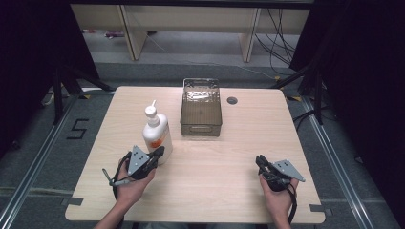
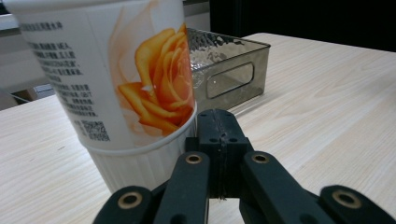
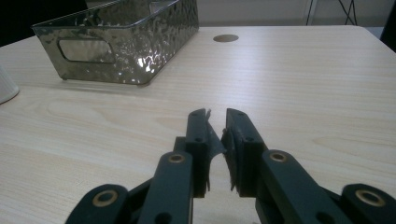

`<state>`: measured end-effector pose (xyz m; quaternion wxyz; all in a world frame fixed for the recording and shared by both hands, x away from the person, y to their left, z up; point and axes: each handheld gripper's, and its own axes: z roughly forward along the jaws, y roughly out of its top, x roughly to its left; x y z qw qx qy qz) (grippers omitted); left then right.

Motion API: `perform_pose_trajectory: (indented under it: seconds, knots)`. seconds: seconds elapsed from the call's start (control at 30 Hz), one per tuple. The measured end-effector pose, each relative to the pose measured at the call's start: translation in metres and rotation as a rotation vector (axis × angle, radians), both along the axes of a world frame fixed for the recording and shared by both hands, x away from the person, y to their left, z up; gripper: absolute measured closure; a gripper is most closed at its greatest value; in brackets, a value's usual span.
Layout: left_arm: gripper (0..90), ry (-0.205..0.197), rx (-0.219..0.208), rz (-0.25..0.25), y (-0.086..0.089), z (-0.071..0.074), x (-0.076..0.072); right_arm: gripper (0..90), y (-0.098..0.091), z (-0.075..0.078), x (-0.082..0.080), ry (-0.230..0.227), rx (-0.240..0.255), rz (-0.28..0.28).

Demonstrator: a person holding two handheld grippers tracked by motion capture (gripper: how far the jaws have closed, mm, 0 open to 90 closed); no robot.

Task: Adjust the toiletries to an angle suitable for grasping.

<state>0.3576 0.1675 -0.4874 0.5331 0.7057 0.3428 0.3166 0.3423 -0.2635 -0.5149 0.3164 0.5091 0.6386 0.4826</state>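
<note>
A white pump bottle [image 1: 156, 133] with an orange rose label stands upright on the left half of the wooden table [image 1: 215, 186]. My left gripper [image 1: 160, 151] is held low at the bottle's near side, its jaws shut with nothing between them. In the left gripper view the closed tips [image 2: 219, 119] sit just right of the bottle's ribbed base [image 2: 140, 163]; whether they touch it I cannot tell. My right gripper [image 1: 260, 160] rests near the front right of the table. Its jaws [image 3: 216, 116] stand a narrow gap apart and hold nothing.
A clear textured plastic bin [image 1: 201, 130] sits at the back middle of the table, a round cable hole [image 1: 232, 100] to its right. The bin [image 3: 116, 46] lies ahead and left of the right gripper. Bare wood separates the two hands.
</note>
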Motion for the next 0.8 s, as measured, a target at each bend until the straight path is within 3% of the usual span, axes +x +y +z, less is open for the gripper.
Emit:
perform_pose_trajectory:
  seconds: [0.07, 0.1, 0.17, 0.8]
  knots:
    - [89.9, -0.001, -0.009, 0.011, 0.004, -0.001, 0.0, 80.1, 0.0, 0.0, 0.0, 0.0, -0.001, 0.001]
    - [89.9, 0.005, -0.004, 0.019, 0.006, -0.001, 0.0, 80.0, 0.002, 0.0, -0.001, 0.015, 0.022, -0.005]
    - [89.9, 0.007, -0.001, 0.025, 0.009, -0.001, 0.0, 79.9, 0.0, 0.0, 0.0, 0.005, 0.001, 0.005]
    - [89.9, 0.029, -0.012, 0.095, 0.028, -0.004, 0.004, 79.0, 0.001, 0.0, 0.0, 0.007, -0.002, 0.005]
